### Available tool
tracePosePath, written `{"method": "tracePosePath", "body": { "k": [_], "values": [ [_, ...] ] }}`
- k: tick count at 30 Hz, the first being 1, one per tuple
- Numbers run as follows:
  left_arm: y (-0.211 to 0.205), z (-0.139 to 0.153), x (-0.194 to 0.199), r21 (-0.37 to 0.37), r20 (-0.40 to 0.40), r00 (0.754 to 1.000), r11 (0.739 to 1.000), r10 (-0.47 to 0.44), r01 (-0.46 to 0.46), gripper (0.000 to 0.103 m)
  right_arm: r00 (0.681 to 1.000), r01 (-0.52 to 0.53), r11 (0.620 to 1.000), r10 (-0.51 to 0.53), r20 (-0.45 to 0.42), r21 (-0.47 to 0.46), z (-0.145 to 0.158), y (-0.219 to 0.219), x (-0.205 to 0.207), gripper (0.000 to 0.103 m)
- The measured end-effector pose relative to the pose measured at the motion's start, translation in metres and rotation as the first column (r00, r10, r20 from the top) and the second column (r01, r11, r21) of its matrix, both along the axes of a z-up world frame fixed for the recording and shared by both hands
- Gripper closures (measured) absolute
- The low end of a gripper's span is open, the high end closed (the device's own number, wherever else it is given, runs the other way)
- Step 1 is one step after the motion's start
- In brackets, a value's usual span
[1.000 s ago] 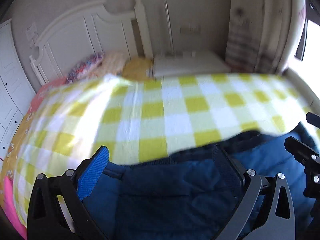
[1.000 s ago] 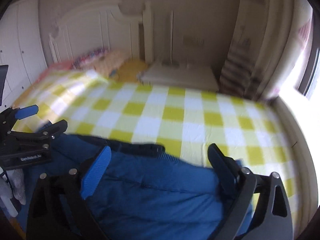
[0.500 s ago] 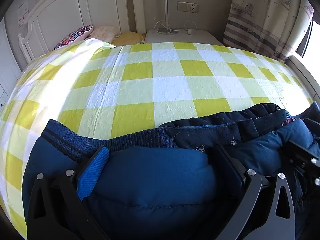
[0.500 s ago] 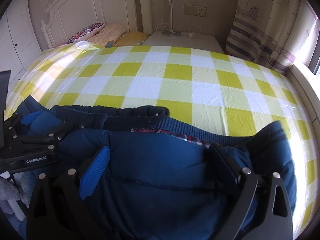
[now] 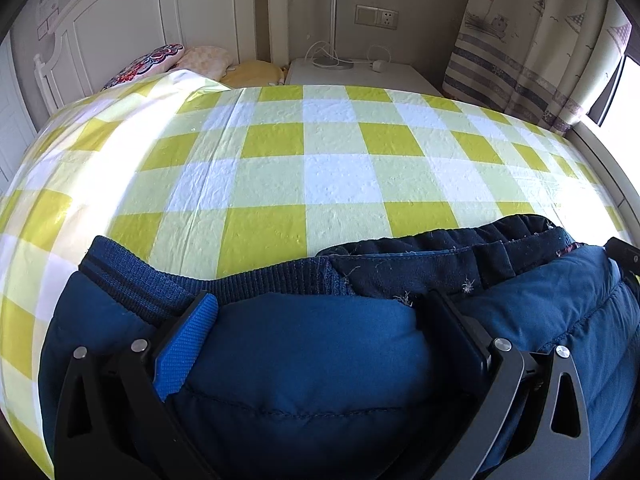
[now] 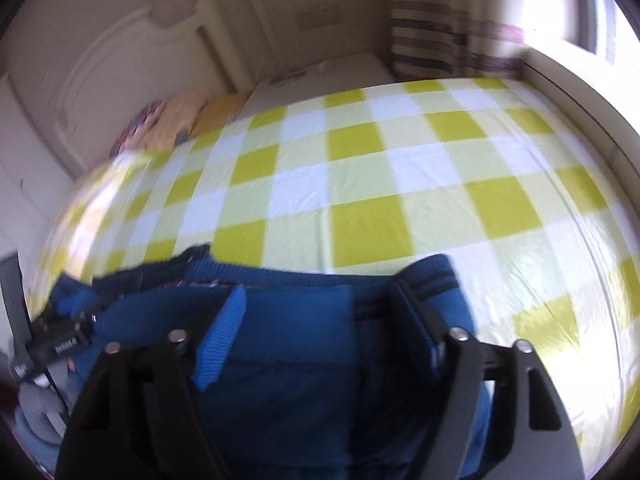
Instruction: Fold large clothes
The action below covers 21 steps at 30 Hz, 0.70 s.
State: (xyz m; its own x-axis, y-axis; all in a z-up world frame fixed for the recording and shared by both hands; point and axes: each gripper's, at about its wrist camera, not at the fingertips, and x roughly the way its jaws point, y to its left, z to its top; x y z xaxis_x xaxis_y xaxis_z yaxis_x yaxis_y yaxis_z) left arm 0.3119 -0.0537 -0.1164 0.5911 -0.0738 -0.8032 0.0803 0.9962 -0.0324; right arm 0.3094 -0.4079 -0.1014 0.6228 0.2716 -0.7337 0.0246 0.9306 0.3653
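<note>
Right now we have a padded blue jacket point(image 5: 312, 364) lying on the near edge of the bed, on top of the yellow-and-white checked sheet point(image 5: 332, 176). Taking that jacket as our landmark, our left gripper point(image 5: 320, 320) sits over its puffy near panel, fingers spread wide with the quilted fabric bulging up between them; the blue pad point(image 5: 186, 342) of one finger presses against the panel just below the ribbed knit hem point(image 5: 224, 280). We cannot tell from this view whether the fingers actually pinch any cloth, since the jaws stand well apart. Beyond the hem, on the far right part of the jacket, a darker navy lining point(image 5: 440, 256) folds outward, flecked with pale lint.

Our right gripper point(image 6: 320, 308) is over the opposite end of the jacket point(image 6: 296, 352), also spread, with a fold of blue fabric lying between its fingers; the view is blurred, so we cannot tell if it has a grip. To the left of the jacket in this view, the other gripper's black body is partly visible.

Past the jacket, across the sheet, stand a white headboard point(image 5: 132, 28), some pillows point(image 5: 208, 60), a white nightstand point(image 5: 360, 74) with a cable on it, and a patterned curtain point(image 5: 532, 40) toward the window side.
</note>
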Motion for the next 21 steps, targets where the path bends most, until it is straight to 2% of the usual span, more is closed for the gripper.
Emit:
{"method": "tracePosePath", "body": {
  "k": [2,3,5,6,7,9,11,13,14,15,17,21],
  "values": [
    [0.001,0.000,0.001,-0.007,0.001,1.000,1.000,0.000,0.000,0.004,1.000,0.019,0.998,-0.018,-0.004,0.063,-0.007,-0.010,-0.002,0.040],
    [0.001,0.000,0.001,-0.007,0.000,1.000,1.000,0.001,-0.001,0.004,1.000,0.015,0.999,-0.015,-0.011,0.039,-0.005,-0.008,-0.001,0.040],
    [0.000,-0.001,0.002,-0.004,-0.002,1.000,1.000,0.002,-0.002,0.004,0.999,0.006,0.997,-0.009,-0.036,-0.080,0.007,0.010,0.001,0.038],
    [0.000,-0.001,0.002,-0.005,-0.002,1.000,1.000,0.003,-0.003,0.004,1.000,0.016,0.983,-0.020,-0.017,-0.182,0.022,0.024,-0.003,0.037],
    [0.000,-0.001,0.002,-0.008,-0.001,1.000,1.000,0.003,-0.003,0.004,1.000,0.005,0.977,-0.002,0.015,-0.214,0.035,0.038,-0.007,0.035],
    [0.000,-0.001,0.002,-0.013,-0.002,1.000,1.000,0.004,-0.004,0.004,0.994,-0.048,0.975,0.068,0.084,-0.217,0.059,0.062,-0.018,0.018],
    [0.000,0.000,0.002,-0.013,-0.001,1.000,1.000,0.004,-0.004,0.004,0.979,-0.148,0.950,0.181,0.096,-0.276,0.067,0.099,-0.025,0.014],
    [0.000,0.000,0.001,-0.016,0.001,1.000,1.000,0.004,-0.004,0.004,0.964,-0.224,0.907,0.260,0.055,-0.357,0.042,0.128,-0.023,0.012],
    [0.002,0.001,0.001,-0.031,0.004,1.000,0.999,0.007,-0.007,0.004,0.966,-0.241,0.893,0.257,-0.008,-0.380,0.015,0.136,-0.017,0.009],
    [0.005,0.002,0.000,-0.047,0.007,1.000,0.999,0.011,-0.011,0.004,0.969,-0.239,0.904,0.247,-0.023,-0.354,0.000,0.136,-0.012,0.007],
    [0.006,0.008,-0.003,-0.035,0.021,0.999,0.999,0.026,-0.025,0.004,0.970,-0.233,0.910,0.242,-0.018,-0.343,-0.001,0.132,-0.013,0.007],
    [-0.003,0.040,-0.027,0.070,0.121,0.992,0.998,-0.016,0.008,0.004,0.971,-0.230,0.911,0.240,-0.013,-0.341,0.000,0.131,-0.019,0.007]
  ]
}}
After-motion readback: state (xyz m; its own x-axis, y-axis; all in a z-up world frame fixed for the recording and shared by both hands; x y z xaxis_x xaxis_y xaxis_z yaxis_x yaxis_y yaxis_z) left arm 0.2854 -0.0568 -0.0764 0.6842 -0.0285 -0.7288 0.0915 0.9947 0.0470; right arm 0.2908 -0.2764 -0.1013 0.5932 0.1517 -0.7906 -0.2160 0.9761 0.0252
